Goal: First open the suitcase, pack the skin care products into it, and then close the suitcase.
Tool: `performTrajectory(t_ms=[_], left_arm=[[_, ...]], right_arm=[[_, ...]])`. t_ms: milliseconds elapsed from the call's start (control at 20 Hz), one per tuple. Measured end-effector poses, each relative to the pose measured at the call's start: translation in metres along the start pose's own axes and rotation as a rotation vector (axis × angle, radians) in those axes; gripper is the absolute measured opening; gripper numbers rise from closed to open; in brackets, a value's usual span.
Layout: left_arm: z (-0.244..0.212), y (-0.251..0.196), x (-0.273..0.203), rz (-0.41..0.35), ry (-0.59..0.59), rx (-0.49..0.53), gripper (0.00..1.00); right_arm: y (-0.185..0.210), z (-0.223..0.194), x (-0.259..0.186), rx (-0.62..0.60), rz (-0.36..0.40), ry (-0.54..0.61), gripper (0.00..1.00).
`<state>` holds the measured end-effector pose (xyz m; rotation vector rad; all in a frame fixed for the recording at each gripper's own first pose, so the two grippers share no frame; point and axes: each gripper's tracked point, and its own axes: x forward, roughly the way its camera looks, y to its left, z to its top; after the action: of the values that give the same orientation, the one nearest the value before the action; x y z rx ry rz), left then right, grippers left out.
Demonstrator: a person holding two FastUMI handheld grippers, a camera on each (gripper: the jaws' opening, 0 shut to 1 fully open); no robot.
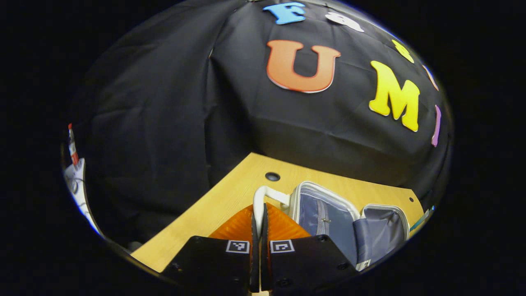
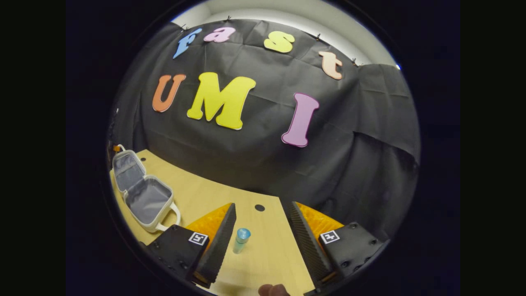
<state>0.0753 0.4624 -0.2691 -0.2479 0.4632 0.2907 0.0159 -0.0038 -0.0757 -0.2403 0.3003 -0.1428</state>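
Note:
In the left gripper view my left gripper point(image 1: 259, 216) is shut on the white handle point(image 1: 265, 194) of the small suitcase point(image 1: 328, 213). The suitcase lies open on the wooden table, both halves showing grey lining. The right gripper view has the same open suitcase point(image 2: 141, 193) at the far left, its second handle point(image 2: 174, 216) pointing toward me. My right gripper point(image 2: 263, 230) is open. A small clear bottle with a blue cap point(image 2: 241, 239) stands upright on the table between its fingers, close to the left finger point(image 2: 220, 242) and untouched.
The wooden table point(image 2: 197, 193) has a round cable hole point(image 2: 259, 207) just beyond the bottle. The black cloth wall hangs close behind the table's far edge. A fingertip point(image 2: 273, 290) shows at the bottom of the right gripper view. White equipment point(image 1: 76, 181) stands off the table at the left.

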Motion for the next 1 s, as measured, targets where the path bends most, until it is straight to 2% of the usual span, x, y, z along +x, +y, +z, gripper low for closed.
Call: performTrajectory(t_ms=[200, 350, 400, 550, 650, 700, 1000], left_arm=[[-0.047, 0.006, 0.03, -0.011, 0.123, -0.094, 0.07], [-0.06, 0.011, 0.038, -0.025, 0.164, -0.139, 0.11], [-0.064, 0.015, 0.039, -0.016, 0.189, -0.144, 0.07], [-0.052, 0.022, 0.032, 0.014, 0.155, -0.111, 0.59], [-0.038, 0.015, 0.022, 0.019, 0.121, -0.081, 0.65], [-0.029, 0.009, 0.016, 0.022, 0.101, -0.057, 0.98], [0.047, -0.064, -0.054, 0.009, -0.092, 0.062, 0.98]], right_arm=[[0.006, 0.006, 0.006, -0.016, -0.004, 0.015, 0.8], [0.007, 0.013, 0.011, -0.022, -0.012, 0.007, 0.8], [0.007, 0.014, 0.012, -0.018, -0.015, 0.007, 0.8], [0.012, 0.012, 0.015, -0.004, -0.009, 0.009, 0.8], [0.013, 0.009, 0.017, 0.004, 0.0, 0.009, 0.8], [0.012, 0.007, 0.017, 0.012, 0.002, 0.01, 0.8], [-0.006, 0.0, 0.015, 0.08, 0.023, -0.021, 0.8]])
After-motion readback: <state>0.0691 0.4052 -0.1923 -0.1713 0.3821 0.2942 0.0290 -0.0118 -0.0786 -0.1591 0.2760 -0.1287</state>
